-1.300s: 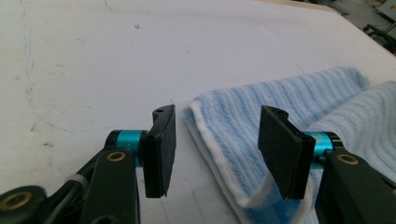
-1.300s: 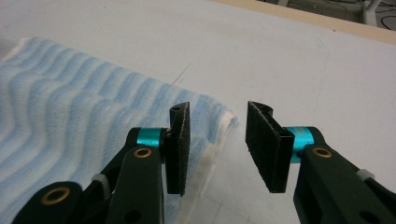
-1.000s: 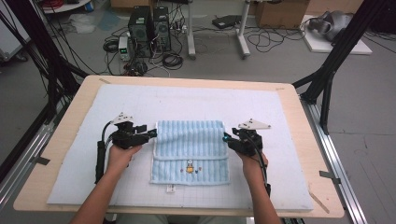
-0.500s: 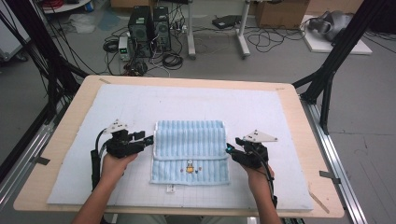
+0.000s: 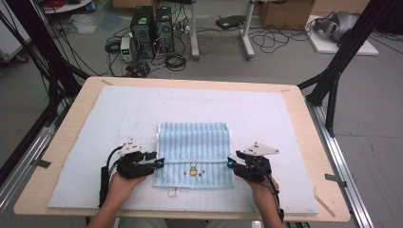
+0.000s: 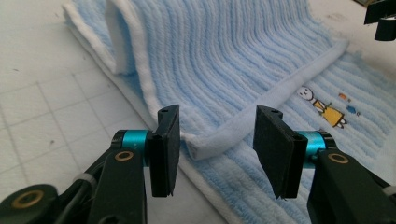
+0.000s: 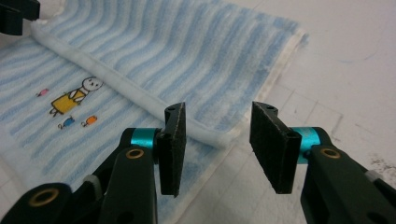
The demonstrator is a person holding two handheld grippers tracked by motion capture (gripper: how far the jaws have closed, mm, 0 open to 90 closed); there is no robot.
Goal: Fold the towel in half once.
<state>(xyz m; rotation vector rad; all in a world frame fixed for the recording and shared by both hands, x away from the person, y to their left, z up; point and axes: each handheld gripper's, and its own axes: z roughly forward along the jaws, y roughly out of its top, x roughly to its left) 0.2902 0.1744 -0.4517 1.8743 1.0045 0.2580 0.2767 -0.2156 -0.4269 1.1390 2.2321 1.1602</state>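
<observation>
On the left, the left gripper (image 5: pixel 159 163) sits low at the near left side of the towel (image 5: pixel 194 147), held by a hand (image 5: pixel 121 183) that comes in from the near edge. Its fingers (image 6: pixel 166 149) are released, with a clear gap between them, and the corner of the towel's folded white edge lies in that gap without being pinched. The towel, blue striped and folded over itself, lies flat on the pale mat (image 5: pixel 85 142) that covers the counter (image 5: pixel 71 128), near its middle and toward the near side. A small cartoon figure (image 5: pixel 193 171) is printed on the lower layer near the near edge. On the right, the right gripper (image 5: pixel 230 164) rests at the towel's near right side, its fingers (image 7: pixel 170 147) likewise released, the folded edge's right end lying just ahead of the gap.
</observation>
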